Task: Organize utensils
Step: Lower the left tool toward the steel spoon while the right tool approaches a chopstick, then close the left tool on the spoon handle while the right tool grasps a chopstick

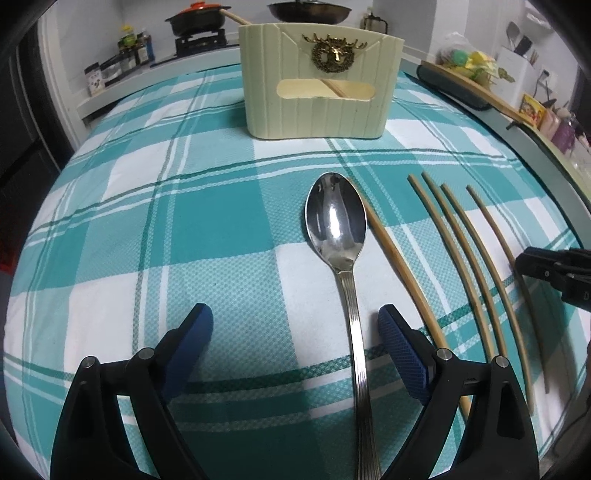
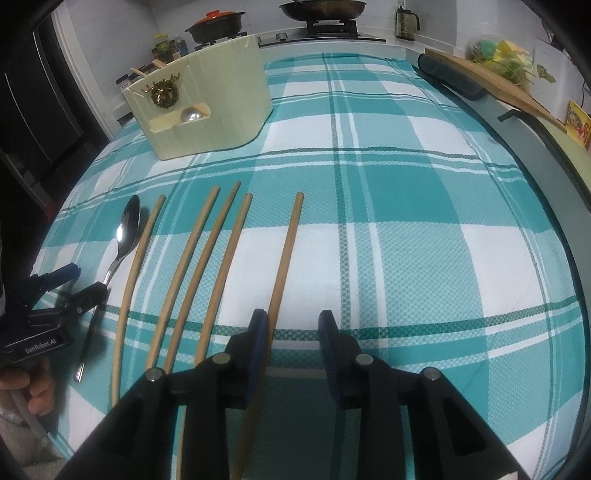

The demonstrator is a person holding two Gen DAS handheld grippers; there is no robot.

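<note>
Straddling the spoon (image 1: 337,236), my left gripper (image 1: 295,325) stands wide, pads clear of its handle. My right gripper (image 2: 293,325) is narrow but not gripping: the rightmost chopstick (image 2: 284,258) lies against its left finger. Five chopsticks remain on the cloth; the holder (image 1: 319,79) already shows some utensils, so I judge most work remains.

Home kitchen: gas stove (image 2: 332,27) with pans, spice jars (image 1: 122,61), checked tablecloth (image 2: 406,221).
</note>
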